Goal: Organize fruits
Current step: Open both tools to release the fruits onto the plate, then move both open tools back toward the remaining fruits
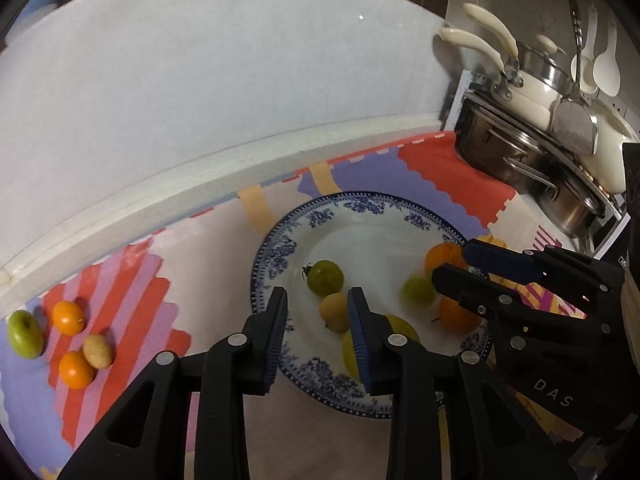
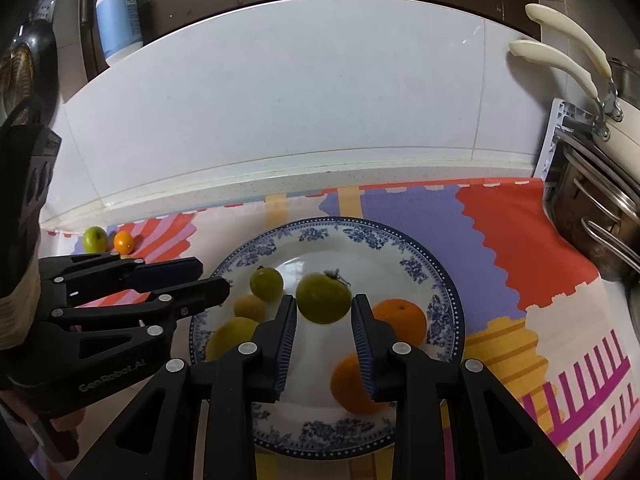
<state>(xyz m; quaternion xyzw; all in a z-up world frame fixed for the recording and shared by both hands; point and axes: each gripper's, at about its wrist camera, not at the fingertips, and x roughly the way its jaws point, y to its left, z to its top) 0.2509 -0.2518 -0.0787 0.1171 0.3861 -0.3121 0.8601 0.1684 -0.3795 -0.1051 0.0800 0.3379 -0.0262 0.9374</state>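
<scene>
A blue-patterned white plate [image 1: 280, 248] [image 2: 440, 280] carries several fruits: a green stemmed one [image 1: 325, 283], a small tan one [image 1: 335, 312], a yellow-green one [image 1: 402, 326] and two oranges [image 2: 400, 320]. My left gripper [image 1: 318, 300] hovers over the plate's near left rim, open, with the tan fruit just beyond its right fingertip and nothing pinched. My right gripper [image 2: 324, 304] is open over the plate's middle. A blurred green fruit [image 2: 322, 298] [image 1: 418, 290] lies at its tips, loose on the plate. On the mat at the left are a green apple [image 1: 25, 334], two small oranges [image 1: 67, 317] and a tan fruit [image 1: 97, 351].
A patterned mat [image 2: 520, 240] covers the counter up to a white wall ledge [image 1: 200, 176]. Stacked steel pots [image 1: 520, 160] and cream-handled pans [image 2: 560, 60] stand at the right. A pump bottle [image 2: 118, 12] stands on top of the wall at the back left.
</scene>
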